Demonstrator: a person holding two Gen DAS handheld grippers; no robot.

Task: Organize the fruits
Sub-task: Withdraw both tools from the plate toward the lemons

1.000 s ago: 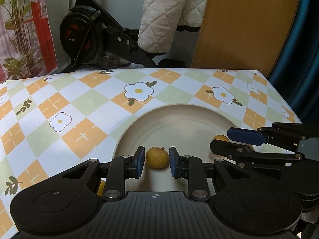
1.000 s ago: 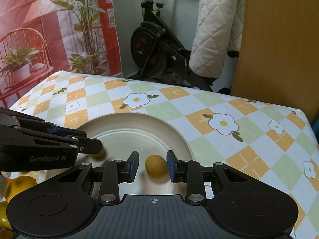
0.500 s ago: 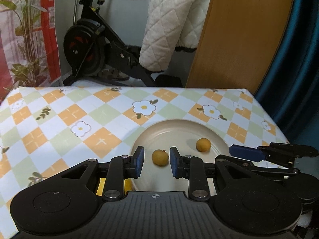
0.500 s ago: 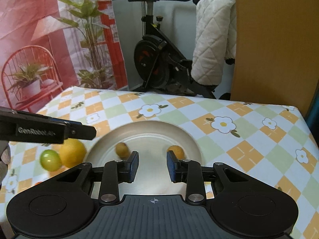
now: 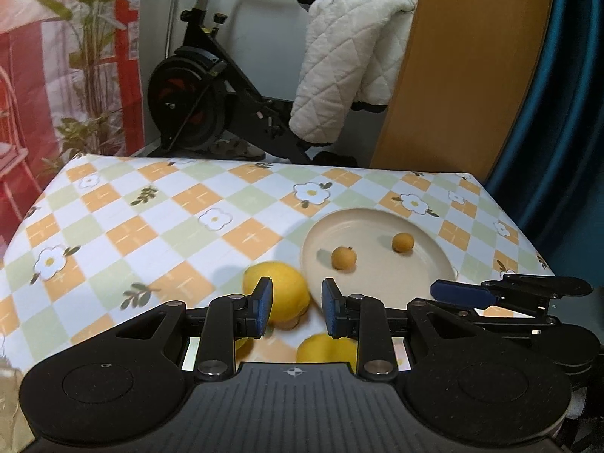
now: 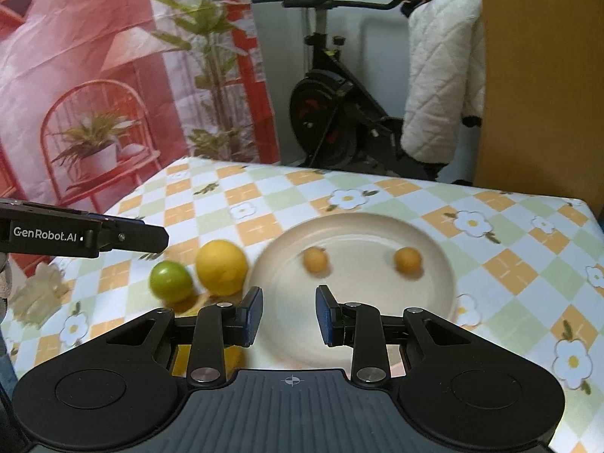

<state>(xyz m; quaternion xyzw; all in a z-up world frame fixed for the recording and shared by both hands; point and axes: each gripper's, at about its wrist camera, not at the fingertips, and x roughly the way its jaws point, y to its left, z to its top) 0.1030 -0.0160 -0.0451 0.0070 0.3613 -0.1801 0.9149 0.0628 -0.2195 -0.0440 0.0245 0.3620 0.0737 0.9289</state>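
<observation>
A cream plate [image 5: 434,256] [image 6: 438,290] on the checked tablecloth holds two small orange fruits, one on the left [image 5: 344,258] [image 6: 315,259] and one on the right [image 5: 402,242] [image 6: 407,260]. A large yellow lemon [image 5: 281,290] [image 6: 221,267] lies left of the plate, with a green lime [image 6: 171,281] beside it. Another yellow fruit [image 5: 326,347] lies close under my left gripper. My left gripper [image 5: 296,311] is open and empty above the lemon. My right gripper [image 6: 288,315] is open and empty over the plate's near rim.
The table's far edge [image 5: 264,164] faces an exercise bike [image 5: 204,105] draped with a white quilt [image 5: 347,71]. A wooden panel [image 5: 464,68] stands at the back right. A crumpled beige thing [image 6: 37,294] lies at the table's left edge.
Both grippers have pulled back and up from the plate, leaving one small orange fruit each on it. The lemon, lime and more table have come into view.
</observation>
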